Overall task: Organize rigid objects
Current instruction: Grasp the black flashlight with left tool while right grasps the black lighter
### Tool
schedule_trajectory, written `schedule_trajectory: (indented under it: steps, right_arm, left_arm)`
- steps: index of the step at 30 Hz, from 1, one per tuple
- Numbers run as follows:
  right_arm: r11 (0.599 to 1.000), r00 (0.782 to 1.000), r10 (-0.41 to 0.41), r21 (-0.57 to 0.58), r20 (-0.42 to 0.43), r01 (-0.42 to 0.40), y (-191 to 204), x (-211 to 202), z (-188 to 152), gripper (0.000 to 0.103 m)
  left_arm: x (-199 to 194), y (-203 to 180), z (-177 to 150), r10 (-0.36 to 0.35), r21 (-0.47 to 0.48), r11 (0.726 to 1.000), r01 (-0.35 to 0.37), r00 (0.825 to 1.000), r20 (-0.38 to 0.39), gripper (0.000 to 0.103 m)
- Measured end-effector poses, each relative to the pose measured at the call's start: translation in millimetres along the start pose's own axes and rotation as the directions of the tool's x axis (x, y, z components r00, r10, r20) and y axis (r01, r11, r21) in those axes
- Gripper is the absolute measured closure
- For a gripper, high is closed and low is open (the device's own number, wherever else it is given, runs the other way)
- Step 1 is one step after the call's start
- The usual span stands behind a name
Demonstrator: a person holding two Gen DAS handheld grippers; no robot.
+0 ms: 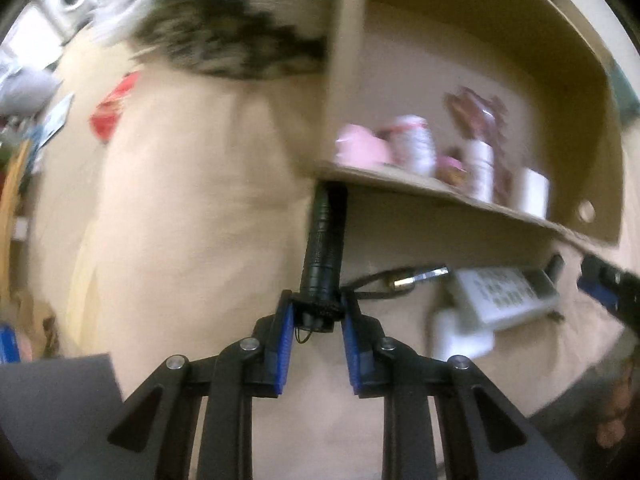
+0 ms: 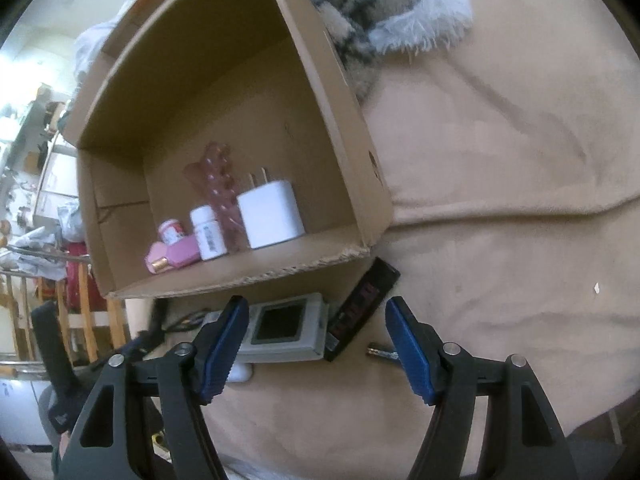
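Note:
My left gripper (image 1: pixel 318 304) is shut on the tail end of a black flashlight (image 1: pixel 322 248), which lies on the beige blanket (image 1: pixel 192 200) against the corner of an open cardboard box (image 1: pixel 400 184). The box (image 2: pixel 240 276) holds a white charger (image 2: pixel 270 216), a white bottle (image 2: pixel 208 234), a pink case (image 2: pixel 176 254) and a pink perforated strip (image 2: pixel 218 184). My right gripper (image 2: pixel 314 344) is open above a grey device with a dark screen (image 2: pixel 284 326) and a narrow black box (image 2: pixel 362 304), touching neither. A small metal key (image 2: pixel 380 350) lies by its right finger.
A furry leopard-print cloth (image 2: pixel 380 0) lies behind the box. A black cable with a metal plug (image 1: pixel 416 278) runs beside the flashlight. A red packet (image 1: pixel 114 108) lies far left on the blanket. A wooden chair (image 2: pixel 80 320) stands past the bed's edge.

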State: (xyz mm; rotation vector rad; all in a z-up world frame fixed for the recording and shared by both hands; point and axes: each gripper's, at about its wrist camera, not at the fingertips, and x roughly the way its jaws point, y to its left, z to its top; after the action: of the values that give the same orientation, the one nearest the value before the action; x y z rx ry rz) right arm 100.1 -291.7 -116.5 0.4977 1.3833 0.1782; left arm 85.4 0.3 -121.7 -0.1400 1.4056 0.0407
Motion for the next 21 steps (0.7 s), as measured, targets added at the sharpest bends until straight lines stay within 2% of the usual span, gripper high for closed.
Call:
schedule_trajectory:
  steps: [2, 4, 5, 8, 13, 15, 17, 19, 21]
  right_arm:
    - [1.0, 1.0, -0.021, 0.014, -0.014, 0.022, -3, 6, 1, 0.029]
    - [0.998, 0.998, -0.046, 0.033, -0.033, 0.047, -6, 14, 3, 0.052]
    - [0.997, 0.997, -0.055, 0.047, -0.049, 0.058, -10, 18, 4, 0.055]
    - [0.993, 0.995, -0.064, 0.09, -0.08, 0.071, -18, 30, 5, 0.061]
    - [0.992, 0.991, -0.097, 0.075, -0.095, 0.104, -14, 45, 6, 0.061]
    - [0.991, 0.989, -0.119, 0.056, -0.086, 0.124, -11, 49, 7, 0.061]
    - [0.988, 0.986, -0.15, 0.03, -0.072, 0.152, -6, 52, 6, 0.067]
    - [0.982, 0.981, -0.188, -0.003, -0.048, 0.188, -1, 51, 5, 0.079]
    - [0.981, 0.981, -0.192, -0.015, -0.034, 0.191, 1, 48, 4, 0.085]
  left_arm:
    - [4, 1, 0, -0.005, -0.012, 1.0, 0.004, 1.0, -0.015, 0.082]
    - [7, -3, 1, 0.014, 0.011, 1.0, -0.014, 1.0, -0.02, 0.082]
    - [10, -4, 0, 0.021, 0.027, 0.999, -0.02, 0.999, -0.028, 0.083]
    - [20, -13, -3, 0.017, 0.034, 0.999, -0.015, 0.999, -0.05, 0.083]
    - [39, -19, -2, 0.02, 0.034, 0.999, -0.017, 0.997, -0.075, 0.083]
    - [45, -27, -2, 0.039, 0.067, 0.997, -0.034, 0.997, -0.066, 0.083]
    - [46, -31, -1, 0.044, 0.085, 0.996, -0.039, 0.997, -0.055, 0.083]
    - [43, -29, 0, 0.023, 0.067, 0.998, -0.019, 0.998, -0.054, 0.083]
    - [37, -21, 2, -0.015, 0.028, 0.999, 0.016, 0.999, -0.048, 0.084]
